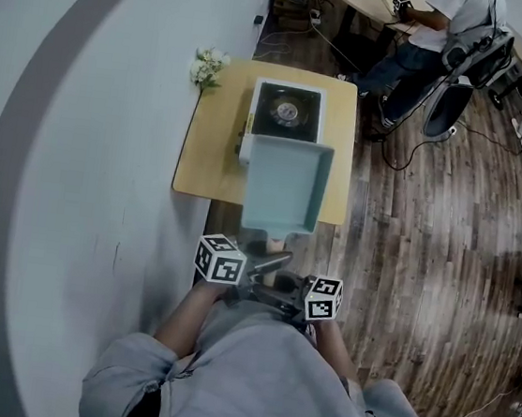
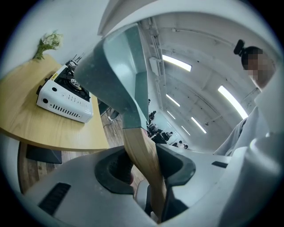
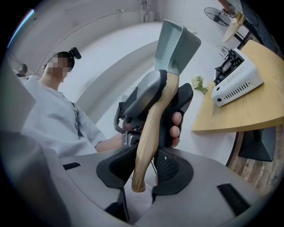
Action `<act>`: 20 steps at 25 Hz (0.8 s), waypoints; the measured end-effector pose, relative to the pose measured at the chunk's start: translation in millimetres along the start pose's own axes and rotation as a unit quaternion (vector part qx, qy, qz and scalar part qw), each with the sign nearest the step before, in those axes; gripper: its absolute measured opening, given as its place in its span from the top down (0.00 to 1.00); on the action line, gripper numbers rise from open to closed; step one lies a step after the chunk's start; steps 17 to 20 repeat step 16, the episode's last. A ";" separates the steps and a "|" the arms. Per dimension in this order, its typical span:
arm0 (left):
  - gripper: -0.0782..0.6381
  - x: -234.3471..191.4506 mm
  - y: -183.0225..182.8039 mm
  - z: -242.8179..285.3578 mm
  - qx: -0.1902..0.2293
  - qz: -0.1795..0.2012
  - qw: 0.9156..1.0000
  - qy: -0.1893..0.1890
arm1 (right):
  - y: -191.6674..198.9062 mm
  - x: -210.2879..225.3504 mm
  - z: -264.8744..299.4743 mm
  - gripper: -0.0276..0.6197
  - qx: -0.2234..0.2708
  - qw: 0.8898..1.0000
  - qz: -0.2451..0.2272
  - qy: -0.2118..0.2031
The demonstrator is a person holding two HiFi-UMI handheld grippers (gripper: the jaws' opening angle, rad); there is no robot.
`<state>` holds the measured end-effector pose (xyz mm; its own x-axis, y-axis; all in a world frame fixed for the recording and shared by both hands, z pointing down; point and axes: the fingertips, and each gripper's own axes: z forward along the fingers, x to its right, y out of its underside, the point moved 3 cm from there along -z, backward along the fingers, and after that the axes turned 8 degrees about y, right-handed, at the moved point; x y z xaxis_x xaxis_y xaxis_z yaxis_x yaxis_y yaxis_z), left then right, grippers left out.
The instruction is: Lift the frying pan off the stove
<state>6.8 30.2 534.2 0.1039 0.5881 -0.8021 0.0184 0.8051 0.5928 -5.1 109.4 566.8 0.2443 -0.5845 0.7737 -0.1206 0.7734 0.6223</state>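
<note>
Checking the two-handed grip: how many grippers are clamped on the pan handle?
2. The left gripper clamps the wooden handle nearer the pan; the right gripper clamps its free end. Both show plainly.

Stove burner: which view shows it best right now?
The head view: it looks straight down on the stove, its round burner uncovered. Both gripper views catch the stove side-on, showing the white vented casing and only the grate's edge.

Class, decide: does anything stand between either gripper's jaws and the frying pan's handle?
Nothing visible does. The left gripper and right gripper both clamp the wooden handle directly, and the frying pan hangs clear of the stove.
</note>
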 end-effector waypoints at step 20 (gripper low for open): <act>0.69 18.2 10.8 5.7 0.014 0.001 1.000 -0.008 | 9.5 -13.8 -16.5 0.79 -0.005 1.000 -0.004 -0.011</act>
